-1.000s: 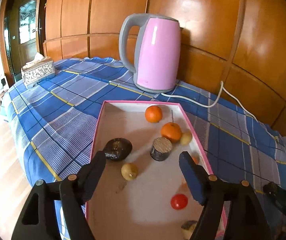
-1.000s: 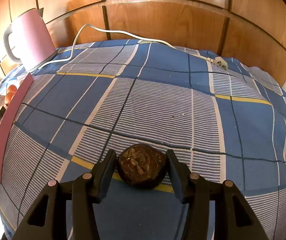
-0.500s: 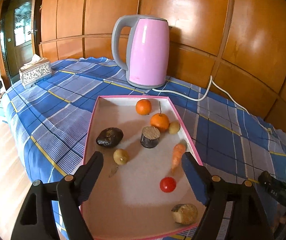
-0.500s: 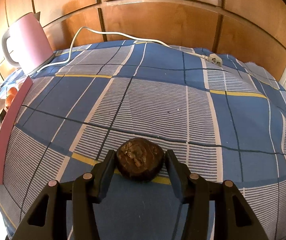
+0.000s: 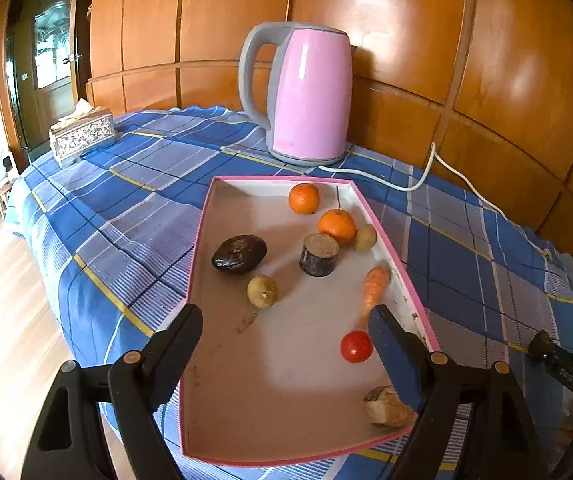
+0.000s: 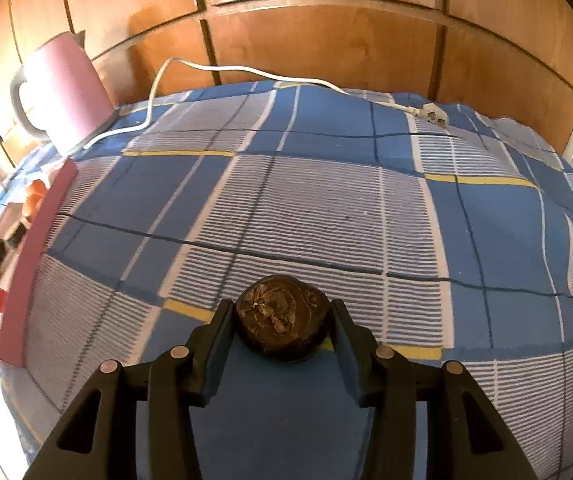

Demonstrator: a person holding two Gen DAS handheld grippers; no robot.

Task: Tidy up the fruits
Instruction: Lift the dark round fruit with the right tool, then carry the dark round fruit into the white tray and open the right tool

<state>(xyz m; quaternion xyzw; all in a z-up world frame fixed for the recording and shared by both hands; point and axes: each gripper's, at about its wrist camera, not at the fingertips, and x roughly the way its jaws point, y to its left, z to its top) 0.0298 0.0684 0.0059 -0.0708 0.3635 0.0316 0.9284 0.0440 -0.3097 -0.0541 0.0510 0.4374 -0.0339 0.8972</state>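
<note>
While the right tongs (image 6: 282, 322) clasped the dark round fruit (image 6: 282, 326) at lower centre over the checked surface (image 6: 326, 208), seemingly lifted, the left tongs (image 5: 286, 332), just widened, hung empty over the pink tray (image 5: 202, 240); it needed carrying level to the tray's bare floor.

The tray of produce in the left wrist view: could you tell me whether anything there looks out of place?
Yes: a carrot lies against the pink tray's right wall among the fruit, beside two oranges and a red tomato. It is a vegetable. A smudge marks the tray floor near the middle.
</note>
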